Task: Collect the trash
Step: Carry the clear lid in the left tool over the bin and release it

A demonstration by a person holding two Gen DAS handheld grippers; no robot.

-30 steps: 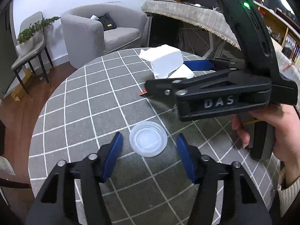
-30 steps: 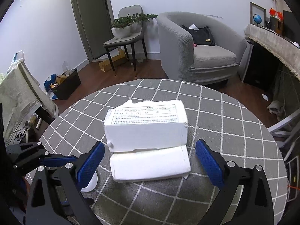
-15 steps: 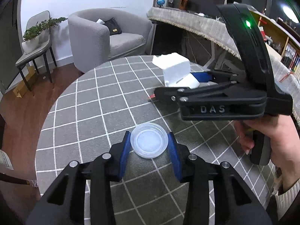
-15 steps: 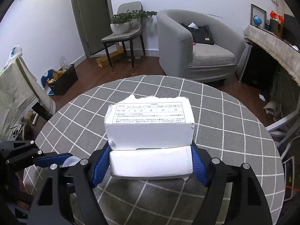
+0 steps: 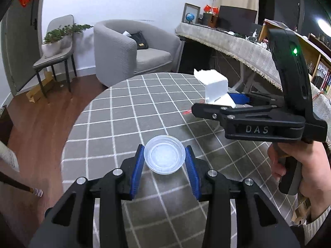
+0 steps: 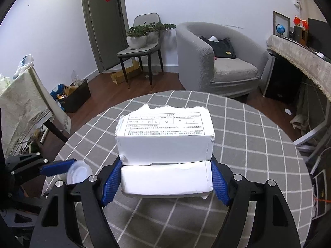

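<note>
Pinching from both sides, the left tool (image 5: 164,161) has its blue pads pressed against the rim of a clear plastic lid (image 5: 164,157), a shallow round piece that sits between the fingers, seemingly just above the bench (image 5: 128,107); whether it touches the cloth I cannot tell. The bench is round and covered in a grey cloth with a white grid. From the right tool's own view the same lid (image 6: 78,172) shows at the lower left, tilted, with a blue pad of the left tool beside it.

The right tool (image 6: 165,178) is clamped on a torn white cardboard box (image 6: 165,144), its blue pads pressing the two ends of the lower folded flap, while the box's main body rises above the fingers with a printed label on its top face. Seen from the left side, the box (image 5: 215,87) is held up near the bench's far right edge, and a person's hand (image 5: 298,163) grips the right tool's black handle.

Behind the bench stand a grey armchair (image 6: 219,62) with a black bag on its seat and a chair carrying a potted plant (image 6: 140,35).
</note>
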